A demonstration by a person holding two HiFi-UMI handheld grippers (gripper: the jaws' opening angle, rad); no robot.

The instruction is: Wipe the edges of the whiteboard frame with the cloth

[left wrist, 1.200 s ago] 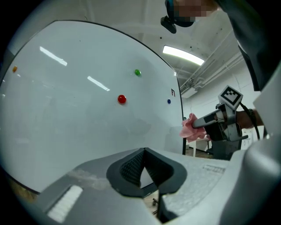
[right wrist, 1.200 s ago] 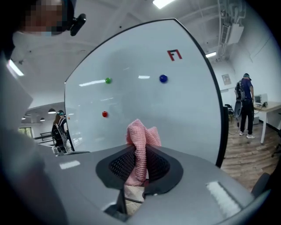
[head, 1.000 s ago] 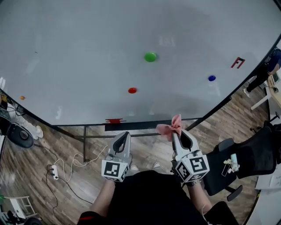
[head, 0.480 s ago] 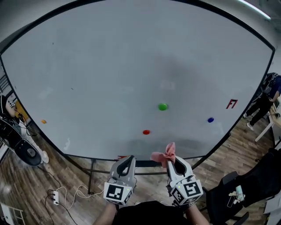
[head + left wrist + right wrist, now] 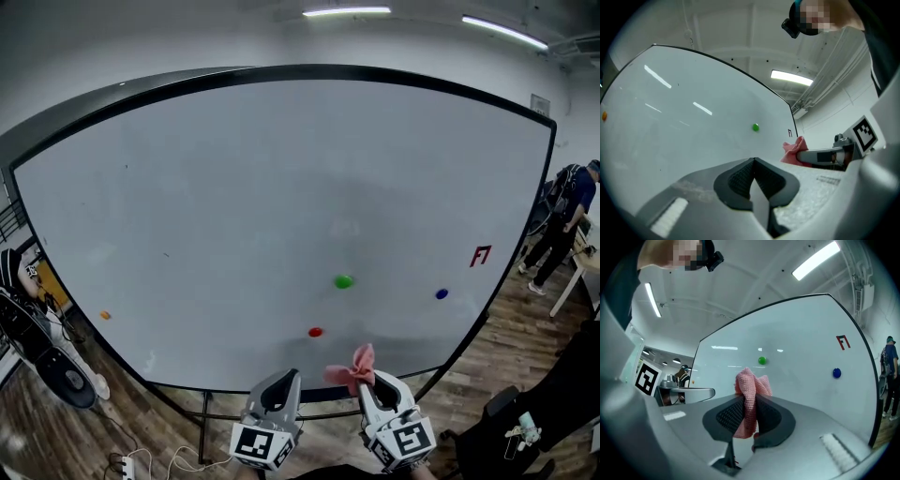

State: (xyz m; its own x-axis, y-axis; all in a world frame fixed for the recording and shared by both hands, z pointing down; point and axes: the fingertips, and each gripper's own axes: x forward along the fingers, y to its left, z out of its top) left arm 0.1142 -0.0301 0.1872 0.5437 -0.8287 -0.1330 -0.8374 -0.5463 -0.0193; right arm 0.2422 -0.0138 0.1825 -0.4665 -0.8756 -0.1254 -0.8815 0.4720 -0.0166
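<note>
I have the pink knitted cloth (image 5: pixel 352 367) pinched in my right gripper (image 5: pixel 370 379), and it looks short of the whiteboard's black frame (image 5: pixel 309 70), so I reckon all the wiping is still to do. My left gripper (image 5: pixel 284 379) is pressed together, empty. A person (image 5: pixel 565 214) stands near the right edge, possibly in my way there.

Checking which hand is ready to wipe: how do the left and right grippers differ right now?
The right gripper is shut on the cloth; the left gripper is shut on nothing. The cloth bunches out above the right gripper's jaws; the left gripper's jaws meet bare. Both point at the whiteboard.
</note>
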